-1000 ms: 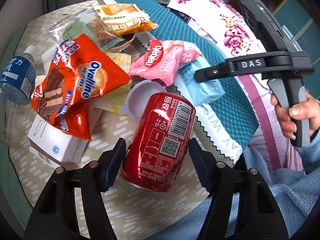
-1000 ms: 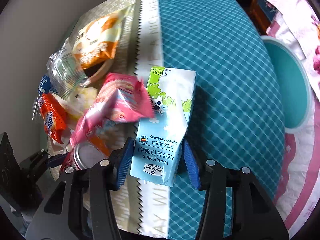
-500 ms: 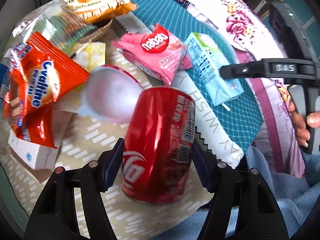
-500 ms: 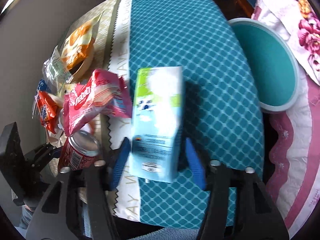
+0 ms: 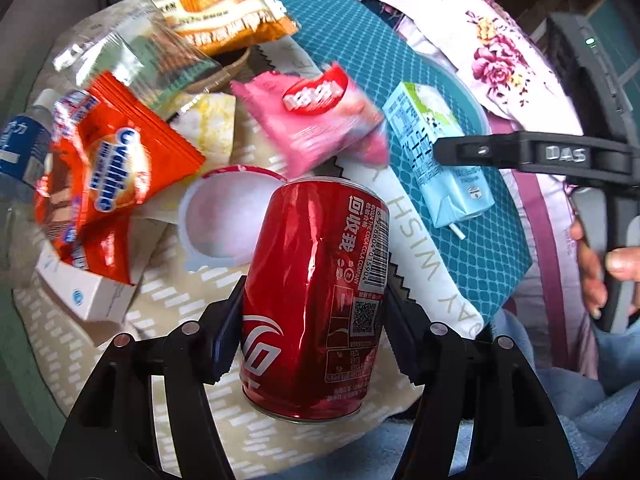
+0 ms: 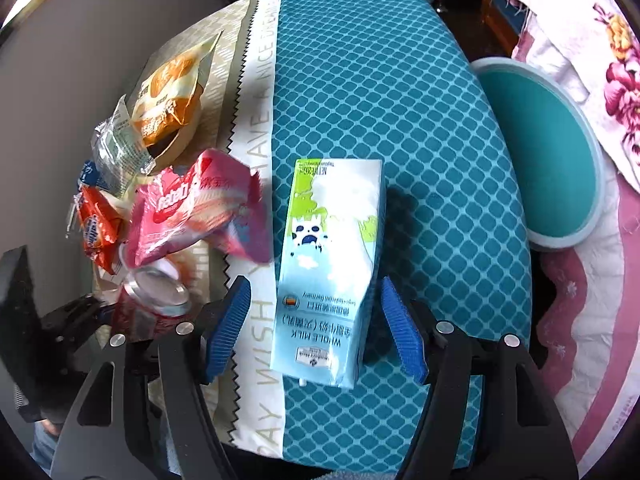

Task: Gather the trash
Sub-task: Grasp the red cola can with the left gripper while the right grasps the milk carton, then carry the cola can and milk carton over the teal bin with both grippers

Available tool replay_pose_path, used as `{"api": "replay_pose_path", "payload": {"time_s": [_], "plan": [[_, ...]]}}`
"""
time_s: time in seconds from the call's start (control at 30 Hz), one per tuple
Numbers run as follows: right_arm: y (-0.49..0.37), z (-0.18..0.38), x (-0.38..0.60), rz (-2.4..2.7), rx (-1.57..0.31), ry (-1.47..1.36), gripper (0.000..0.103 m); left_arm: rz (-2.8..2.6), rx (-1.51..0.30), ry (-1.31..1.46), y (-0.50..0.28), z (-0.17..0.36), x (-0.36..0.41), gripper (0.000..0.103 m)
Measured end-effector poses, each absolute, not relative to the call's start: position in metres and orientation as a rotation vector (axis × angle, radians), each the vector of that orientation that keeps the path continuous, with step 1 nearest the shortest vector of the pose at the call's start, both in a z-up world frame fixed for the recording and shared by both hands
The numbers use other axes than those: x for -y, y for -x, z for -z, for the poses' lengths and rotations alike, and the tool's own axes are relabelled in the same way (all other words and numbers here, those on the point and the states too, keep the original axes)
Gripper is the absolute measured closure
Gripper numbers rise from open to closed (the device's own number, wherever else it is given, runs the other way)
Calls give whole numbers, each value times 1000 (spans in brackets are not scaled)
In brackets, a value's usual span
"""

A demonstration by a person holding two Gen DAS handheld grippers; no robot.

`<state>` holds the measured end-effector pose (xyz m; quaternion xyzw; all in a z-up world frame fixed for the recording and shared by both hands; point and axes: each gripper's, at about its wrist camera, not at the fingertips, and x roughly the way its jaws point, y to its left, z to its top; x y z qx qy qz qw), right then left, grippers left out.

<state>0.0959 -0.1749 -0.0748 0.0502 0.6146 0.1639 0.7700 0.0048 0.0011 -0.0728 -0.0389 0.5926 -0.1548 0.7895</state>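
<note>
Coca-Cola can (image 5: 316, 292) pinched in left tool (image 5: 314, 332); "WHOLE MILK" carton (image 6: 328, 268) between spread right tool (image 6: 316, 330) pads, "Ovaltine" wrapper (image 5: 108, 168) nearby.

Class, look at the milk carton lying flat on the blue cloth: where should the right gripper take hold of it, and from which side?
Grip the milk carton across its two long narrow sides at the near end, coming down from above. It lies flat and lengthwise between the fingers of the right gripper, whose jaws, just opened wider, already straddle it without touching.

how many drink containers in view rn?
3: red can between the left gripper's fingers; milk carton between the right gripper's fingers; blue-label bottle at table's far-left edge. More may be hidden.
</note>
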Motion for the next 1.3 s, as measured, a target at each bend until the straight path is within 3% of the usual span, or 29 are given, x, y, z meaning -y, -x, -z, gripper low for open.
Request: {"api": "replay_pose_path", "payload": {"time_s": [0.07, 0.13, 0.77, 1.3], "plan": [[-98, 77, 174, -356, -1331, -113, 39, 329, -1262, 88, -2, 63, -2, 39], [-98, 79, 175, -357, -1307, -88, 55, 328, -1249, 96, 0, 56, -4, 39], [-110, 25, 273, -326, -1143, -311, 54, 375, -1155, 55, -53, 13, 65, 39], [-137, 12, 395, -154, -1045, -433, 54, 477, -1134, -79, -140, 8, 186, 39]]}}
